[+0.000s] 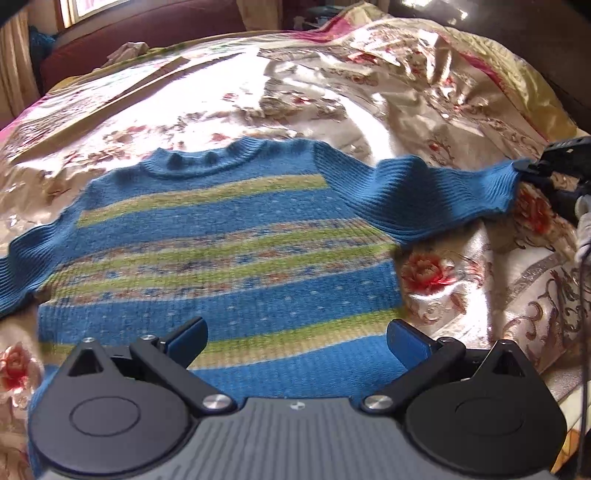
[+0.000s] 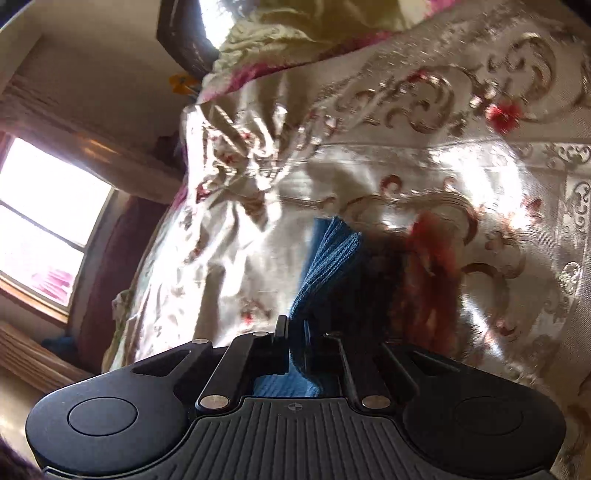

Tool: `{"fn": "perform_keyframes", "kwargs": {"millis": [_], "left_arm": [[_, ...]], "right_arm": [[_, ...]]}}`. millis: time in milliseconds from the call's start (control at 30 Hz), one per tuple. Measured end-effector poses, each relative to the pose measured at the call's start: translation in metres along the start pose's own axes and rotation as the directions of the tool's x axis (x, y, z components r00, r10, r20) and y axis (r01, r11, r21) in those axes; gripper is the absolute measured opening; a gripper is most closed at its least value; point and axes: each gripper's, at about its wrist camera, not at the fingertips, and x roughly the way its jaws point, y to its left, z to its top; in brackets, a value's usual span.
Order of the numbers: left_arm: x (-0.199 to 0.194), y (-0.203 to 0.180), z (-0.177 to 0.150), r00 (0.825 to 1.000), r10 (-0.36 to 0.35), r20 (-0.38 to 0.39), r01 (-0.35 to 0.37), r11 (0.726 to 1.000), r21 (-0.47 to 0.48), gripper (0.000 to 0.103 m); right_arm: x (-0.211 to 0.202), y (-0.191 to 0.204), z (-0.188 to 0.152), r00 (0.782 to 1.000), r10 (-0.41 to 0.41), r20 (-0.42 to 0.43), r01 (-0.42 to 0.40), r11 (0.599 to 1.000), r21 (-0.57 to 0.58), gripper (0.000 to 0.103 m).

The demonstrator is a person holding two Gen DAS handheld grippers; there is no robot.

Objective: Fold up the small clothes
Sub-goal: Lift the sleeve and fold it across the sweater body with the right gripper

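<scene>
Your small sweater (image 1: 221, 251) lies flat on the bed, front side up, on a shiny bedspread (image 1: 424, 110) with red flowers. It is blue with green, cream and patterned stripes. Its round neck points away from you, toward the dark red headboard (image 1: 147, 33) at the far end of the bed.

Your left tool (image 1: 297, 341) hangs over the bottom edge of the sweater. Its two blue fingers (image 1: 188, 341) stand wide apart, and nothing is between them. They sit above the lowest stripes, and you cannot tell if they touch the wool.

Your right tool (image 2: 295, 332) is off to the right side of the sweater, at the end of the right sleeve (image 1: 443, 192). Its fingers are pinched tight on the blue ribbed cuff (image 2: 332, 258). The sleeve is stretched out sideways from the sweater's body and lifted a little off the bedspread near the cuff. In the left view you see that tool as a black shape (image 1: 554, 166) at the sleeve's tip.

The other sleeve (image 1: 26, 273) lies out to the left side of the sweater, flat on the bedspread.

A bright window (image 2: 44, 229) is past the far end of the bed.
</scene>
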Motion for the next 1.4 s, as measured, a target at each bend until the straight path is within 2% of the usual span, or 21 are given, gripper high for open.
{"fn": "perform_keyframes", "kwargs": {"millis": [167,267,367,533,633,700,767,900,1000,1200,1400], "left_arm": [[-0.016,0.035,-0.011,0.999,0.026,0.040,-0.023,0.998,-0.065,0.103],[-0.029,0.061,-0.023,0.996,0.052,0.071,-0.045,0.994,-0.104,0.103],[-0.042,0.089,-0.037,0.990,0.100,0.101,-0.085,0.986,-0.143,0.103],[-0.056,0.132,-0.066,0.968,0.216,0.125,-0.190,0.963,-0.192,0.103],[-0.056,0.150,-0.081,0.959,0.262,0.111,-0.234,0.947,-0.218,0.103],[-0.052,0.158,-0.088,0.960,0.262,0.095,-0.234,0.942,-0.239,0.103],[-0.049,0.164,-0.091,0.964,0.250,0.088,-0.220,0.940,-0.263,0.103],[-0.048,0.171,-0.094,0.970,0.222,0.099,-0.185,0.939,-0.291,0.103],[-0.049,0.175,-0.097,0.973,0.206,0.102,-0.167,0.938,-0.304,0.103],[-0.054,0.181,-0.101,0.974,0.193,0.119,-0.144,0.933,-0.331,0.103],[-0.056,0.187,-0.103,0.976,0.175,0.126,-0.120,0.926,-0.359,0.103]], "right_arm": [[-0.018,0.081,-0.026,0.984,0.172,-0.048,-0.177,0.977,-0.123,0.008],[-0.016,0.142,-0.061,0.960,0.248,-0.127,-0.272,0.933,-0.235,0.008],[-0.005,0.197,-0.112,0.935,0.272,-0.227,-0.339,0.874,-0.348,0.008],[0.027,0.256,-0.217,0.889,0.214,-0.406,-0.411,0.765,-0.496,0.008],[0.050,0.269,-0.284,0.878,0.111,-0.465,-0.416,0.659,-0.627,0.008],[0.064,0.268,-0.319,0.872,0.021,-0.488,-0.403,0.597,-0.694,0.008],[0.066,0.259,-0.348,0.871,-0.056,-0.487,-0.393,0.516,-0.761,0.008],[0.063,0.258,-0.370,0.871,-0.103,-0.480,-0.395,0.433,-0.810,0.012],[0.062,0.266,-0.376,0.884,-0.111,-0.453,-0.386,0.372,-0.844,0.013],[0.071,0.278,-0.393,0.885,-0.125,-0.449,-0.393,0.320,-0.862,0.014],[0.065,0.282,-0.411,0.885,-0.135,-0.446,-0.409,0.235,-0.882,0.016]]}}
